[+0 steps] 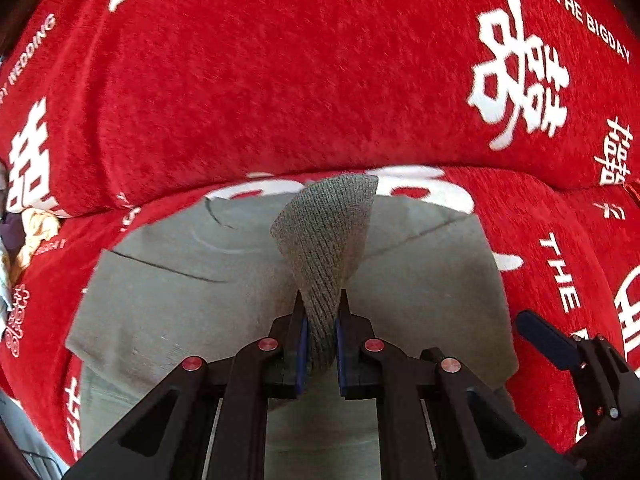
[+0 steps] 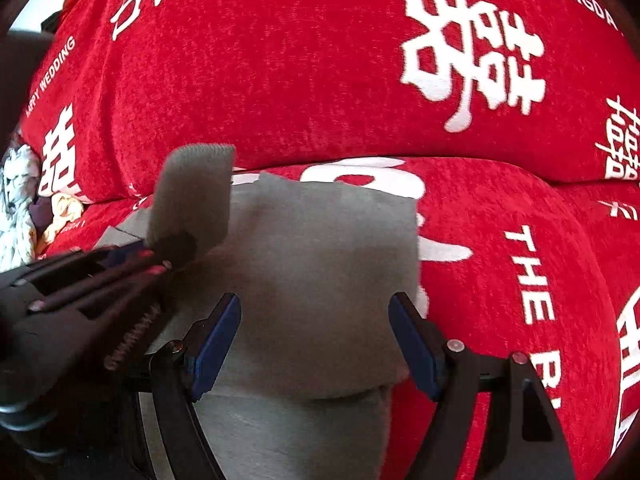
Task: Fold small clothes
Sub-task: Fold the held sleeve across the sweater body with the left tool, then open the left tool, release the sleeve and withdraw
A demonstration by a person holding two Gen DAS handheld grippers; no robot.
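Red sofa cover (image 1: pixel 280 80) is showing white print: "THE BIGDAY" (image 1: pixel 590 20) at upper right, "WEDDING" (image 1: pixel 30 50) running up the left edge, "THE" (image 1: pixel 560 276) on the seat cushion. Large white double-happiness characters (image 2: pixel 472 48) are repeating across it.

I see a grey garment (image 1: pixel 168 308) with a ribbed grey cuff (image 1: pixel 326 236), lying on a red cover (image 1: pixel 280 80) printed with white characters and lettering.

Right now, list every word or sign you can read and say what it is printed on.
"THE BIGDAY": red cover, upper right.
"WEDDING": same cover, left edge; the word before it is cut off.
"THE": seat part of the cover, right.
Large white double-happiness characters: on the cover.
Grey garment: no text.
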